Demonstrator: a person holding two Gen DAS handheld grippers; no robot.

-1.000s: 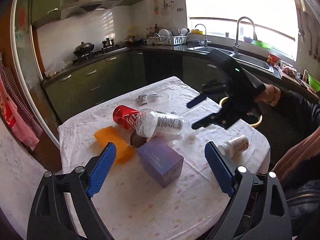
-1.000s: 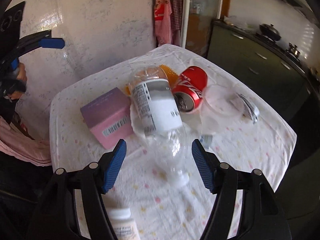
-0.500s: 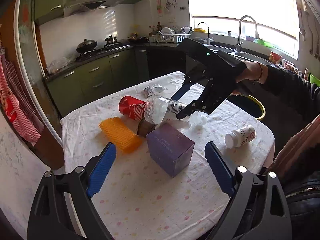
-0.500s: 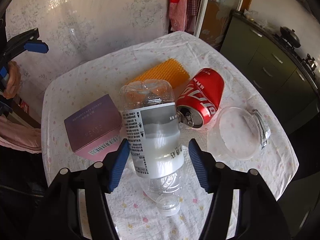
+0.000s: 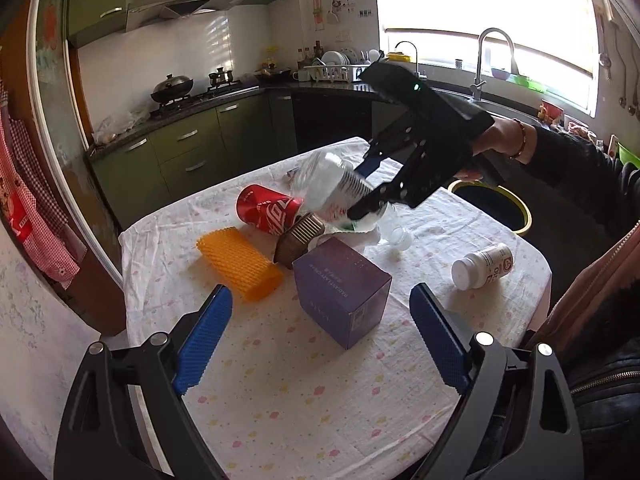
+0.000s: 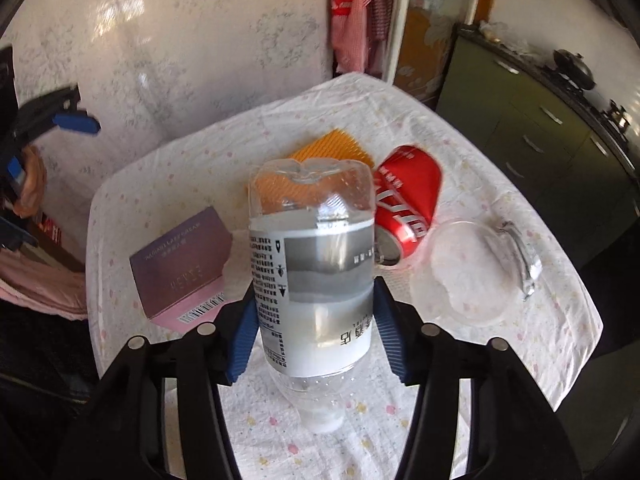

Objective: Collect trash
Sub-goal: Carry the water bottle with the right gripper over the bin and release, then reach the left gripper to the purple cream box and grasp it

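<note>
My right gripper (image 6: pixel 316 328) is shut on a clear plastic bottle (image 6: pixel 310 264) with a white and grey label, its base tilted up off the table. In the left wrist view the right gripper (image 5: pixel 362 192) holds the bottle (image 5: pixel 332 188) above a red cola can (image 5: pixel 266 208). My left gripper (image 5: pixel 320 340) is open and empty, low over the near side of the table, just before a purple box (image 5: pixel 340 288). An orange ribbed piece (image 5: pixel 240 258), a brown ridged cup (image 5: pixel 300 238) and a white pill bottle (image 5: pixel 482 266) lie on the cloth.
The table (image 5: pixel 280 392) has a white dotted cloth. A clear plastic lid (image 6: pixel 464 276) lies to the right of the can (image 6: pixel 404 200). A yellow-rimmed bin (image 5: pixel 496 208) stands beyond the table's right edge. Kitchen cabinets (image 5: pixel 192 152) are behind.
My right gripper moved in over the bottle, closed on its label and tipped its base up off the table. My left gripper stayed open and nearly still.
</note>
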